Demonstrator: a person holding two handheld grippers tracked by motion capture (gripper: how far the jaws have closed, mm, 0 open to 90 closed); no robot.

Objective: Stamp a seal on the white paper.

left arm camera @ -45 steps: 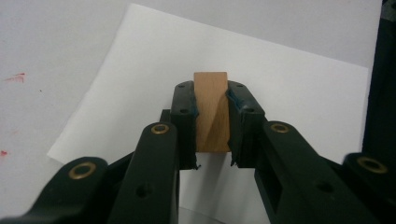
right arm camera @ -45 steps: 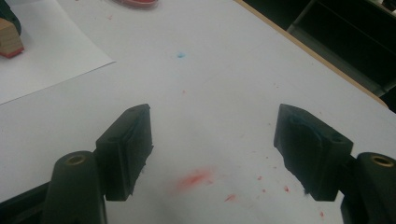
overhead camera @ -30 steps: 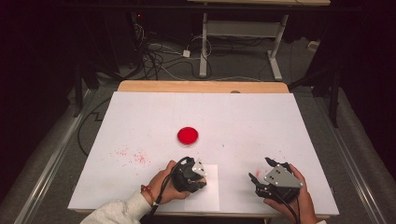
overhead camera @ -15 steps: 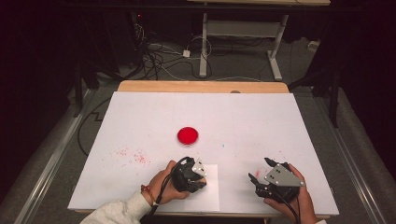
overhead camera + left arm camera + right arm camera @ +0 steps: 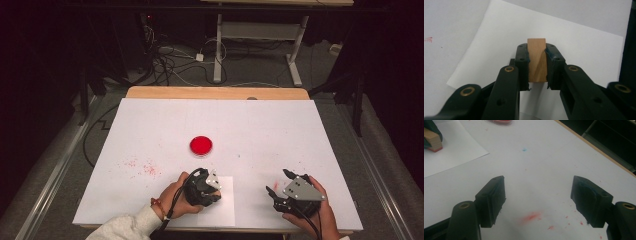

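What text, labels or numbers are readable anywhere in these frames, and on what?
None readable.
Wooden block held in the left tongs: bare face, no marking.
Sheet of paper under it: blank.
Red round pad: no label visible from the high view.
White table cover: red smudges and a small blue speck, no characters.
Grey plate on the right tongs: screw heads, no lettering.

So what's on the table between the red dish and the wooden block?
Nothing but bare white table and the paper's edge. The high view shows the red dish apart from the wooden block in the left tool.
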